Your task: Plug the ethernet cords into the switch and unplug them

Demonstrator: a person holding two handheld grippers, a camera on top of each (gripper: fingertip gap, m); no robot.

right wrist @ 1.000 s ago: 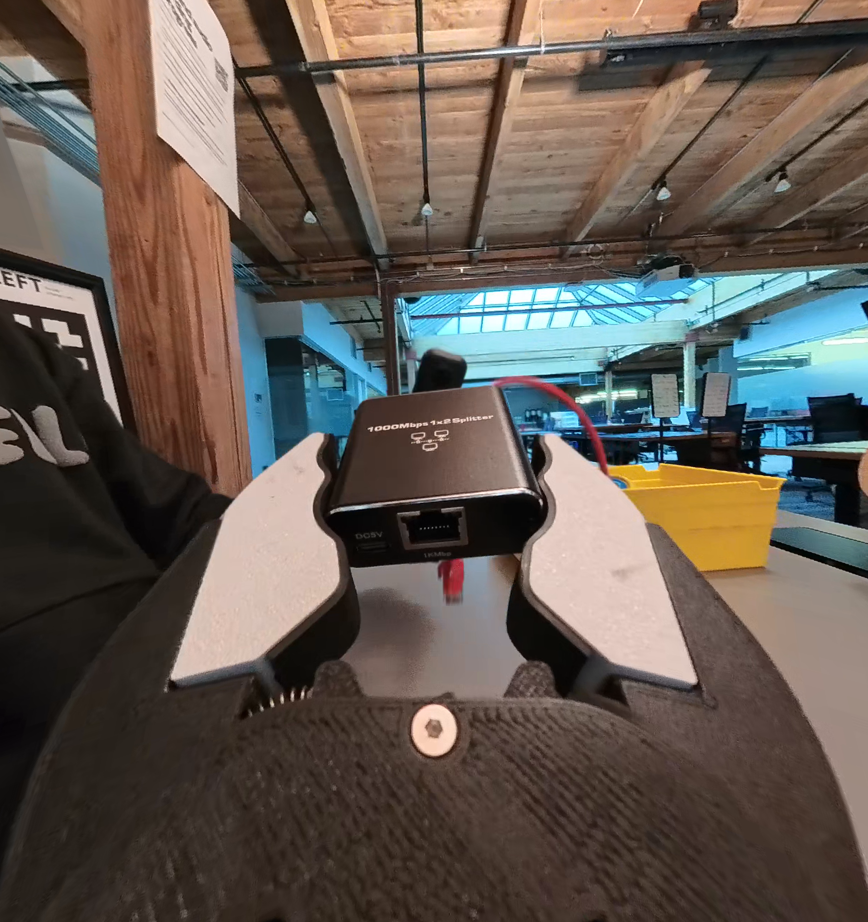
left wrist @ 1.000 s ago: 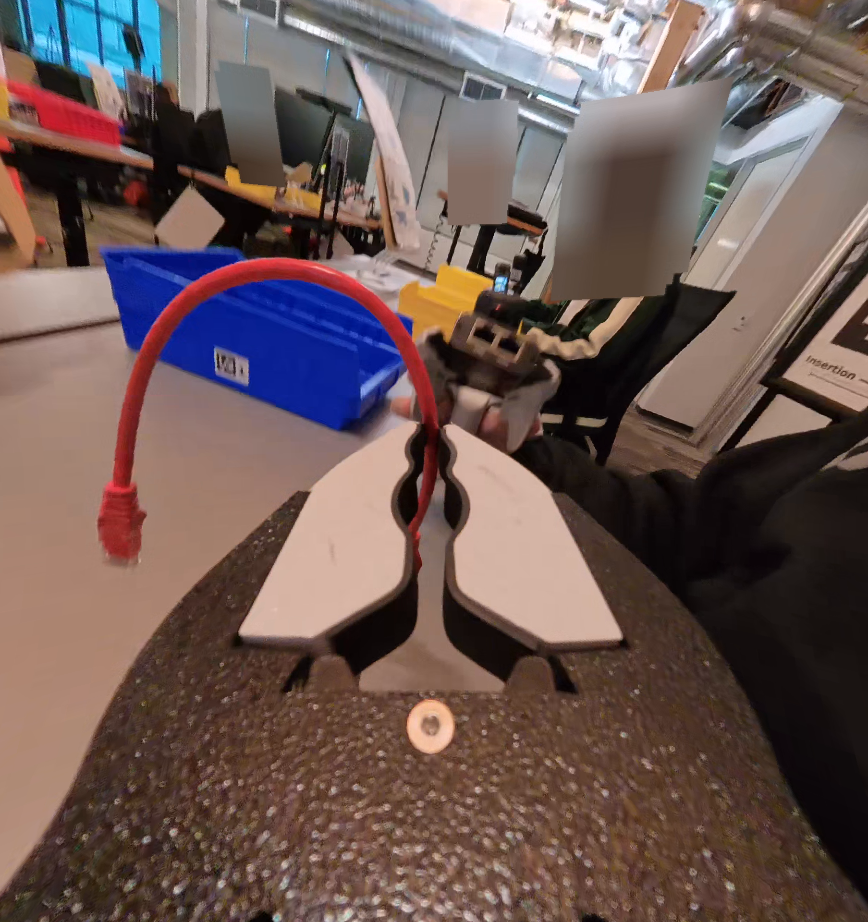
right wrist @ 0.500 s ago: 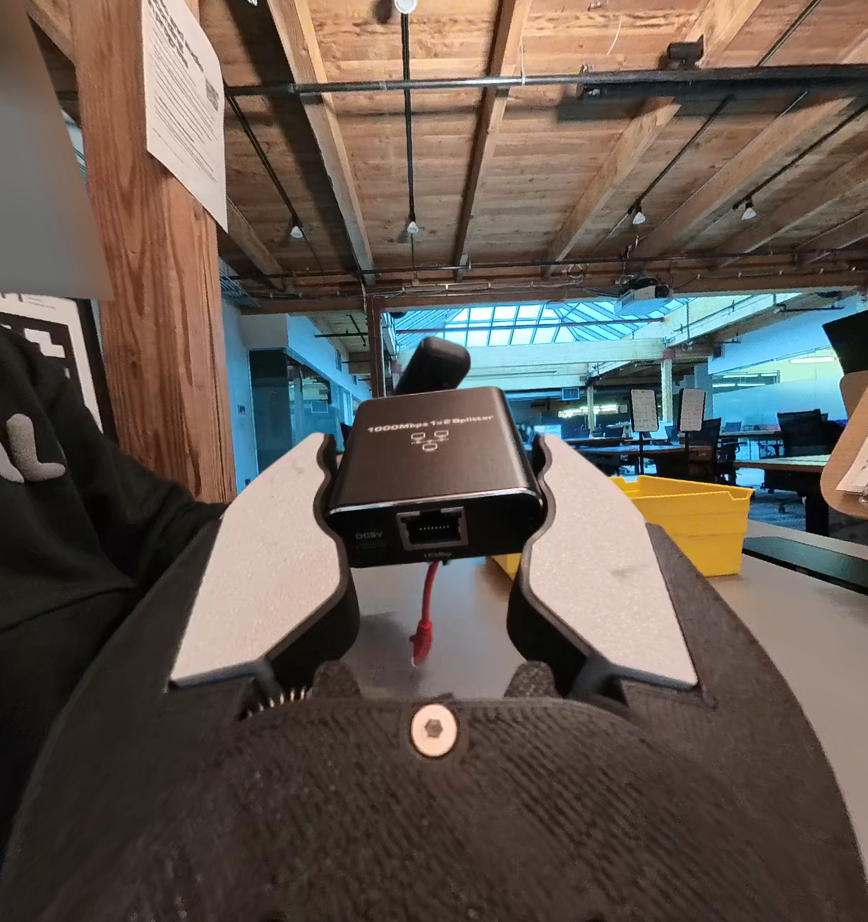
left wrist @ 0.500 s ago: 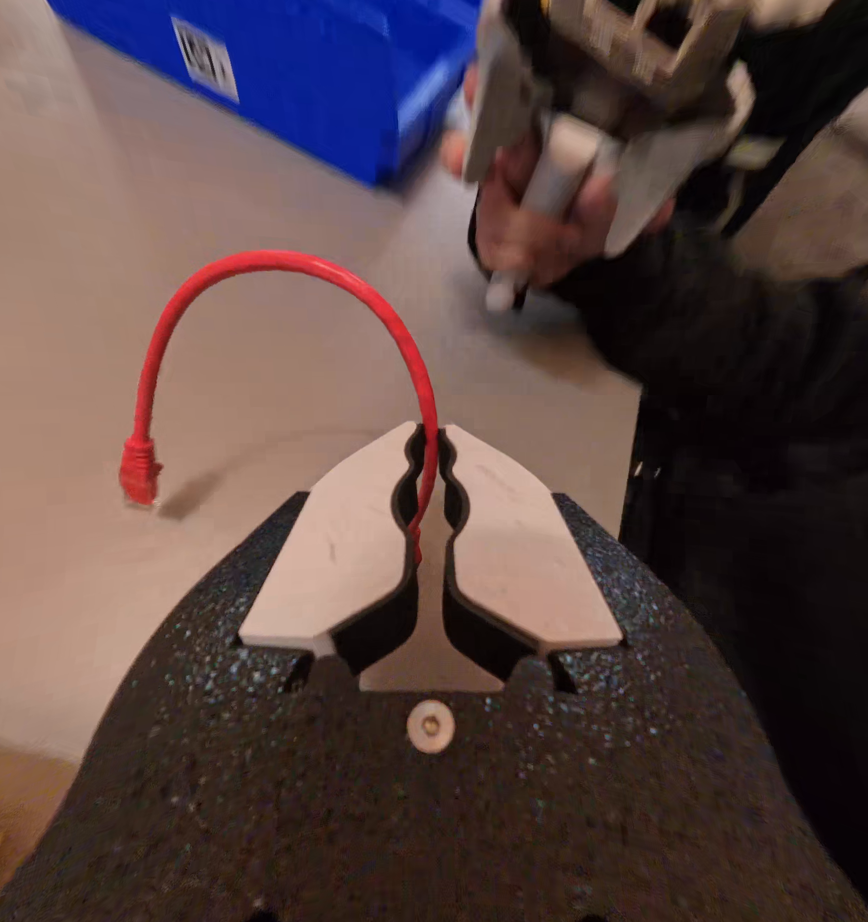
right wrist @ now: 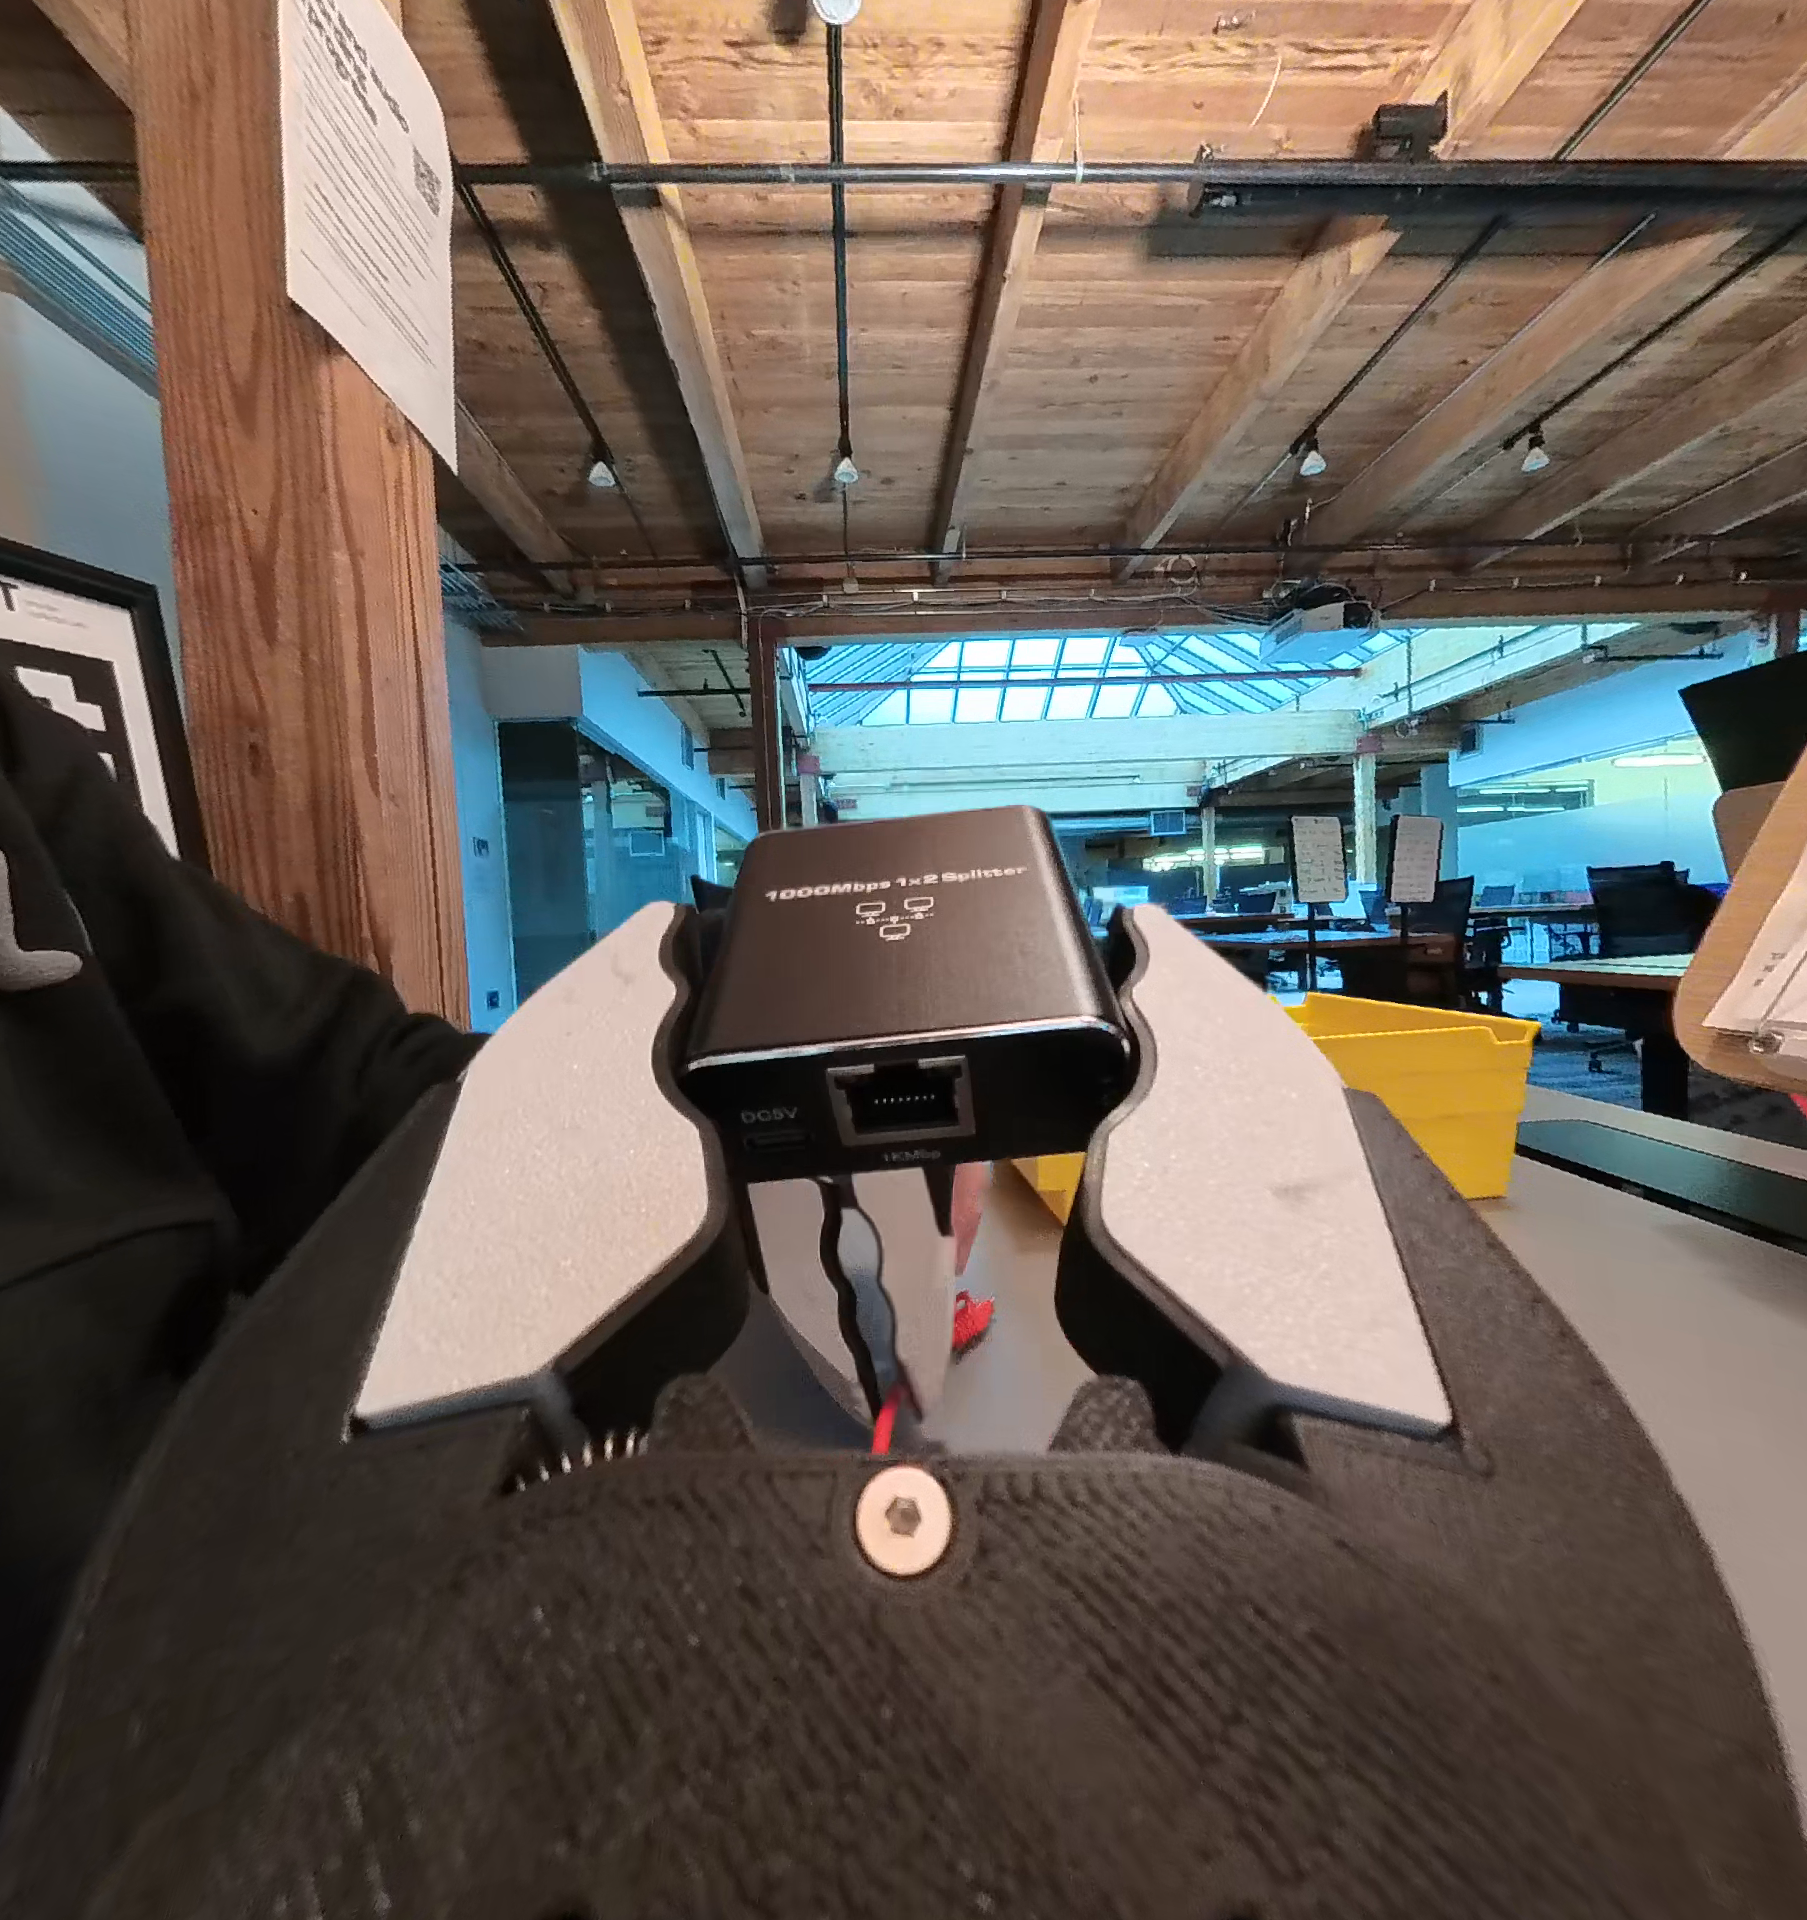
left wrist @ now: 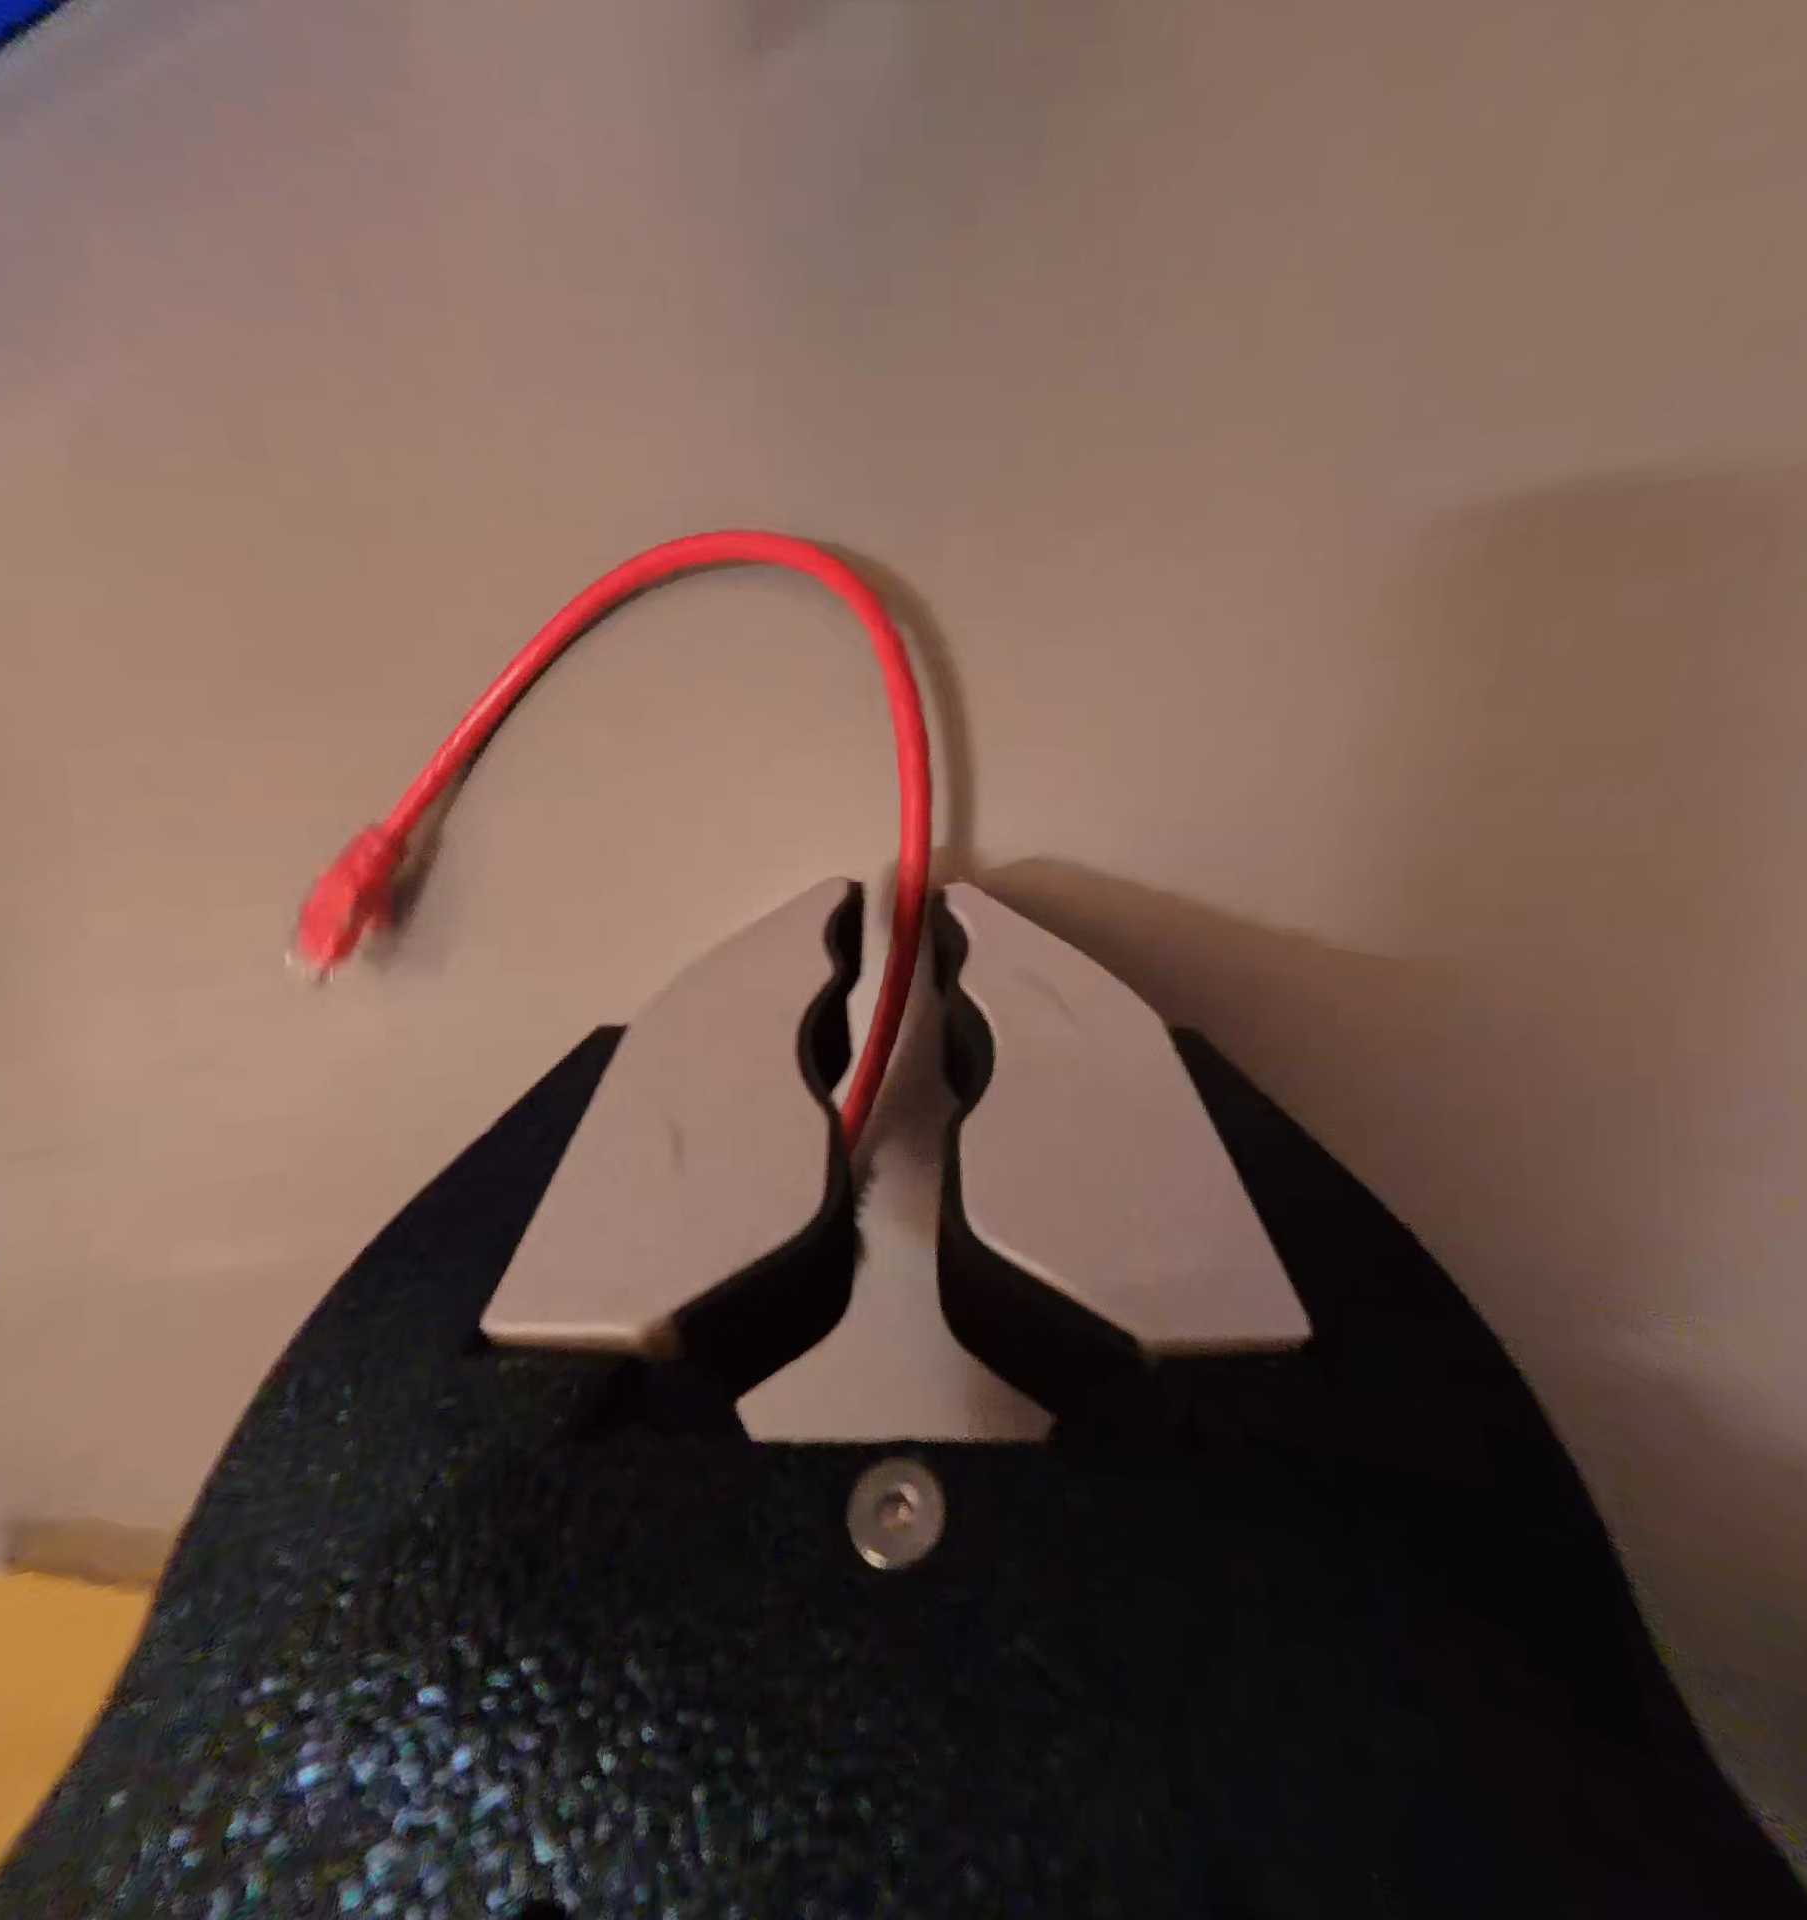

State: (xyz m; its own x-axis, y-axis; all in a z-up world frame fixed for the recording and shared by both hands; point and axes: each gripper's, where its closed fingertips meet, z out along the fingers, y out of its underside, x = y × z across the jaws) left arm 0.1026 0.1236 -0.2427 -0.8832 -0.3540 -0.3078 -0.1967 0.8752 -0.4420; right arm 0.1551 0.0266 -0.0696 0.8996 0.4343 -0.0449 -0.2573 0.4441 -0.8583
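The left claw [left wrist: 899,894] is nearly closed, pinching a thin red ethernet cord [left wrist: 670,561] that arcs upward, then curls down toward the left of the frame, its blurred red plug [left wrist: 343,914] pointing lower left over the matte beige worktop [left wrist: 1294,364]. The right claw [right wrist: 899,925] clamps a smooth black rectangular switch [right wrist: 899,956] at frame centre, long axis running away, its port facing the camera.

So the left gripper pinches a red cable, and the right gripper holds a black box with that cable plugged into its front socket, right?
Not quite. The right wrist view shows the black box's front socket empty. The red cable is unplugged; the left gripper pinches it, and the right gripper holds the box.
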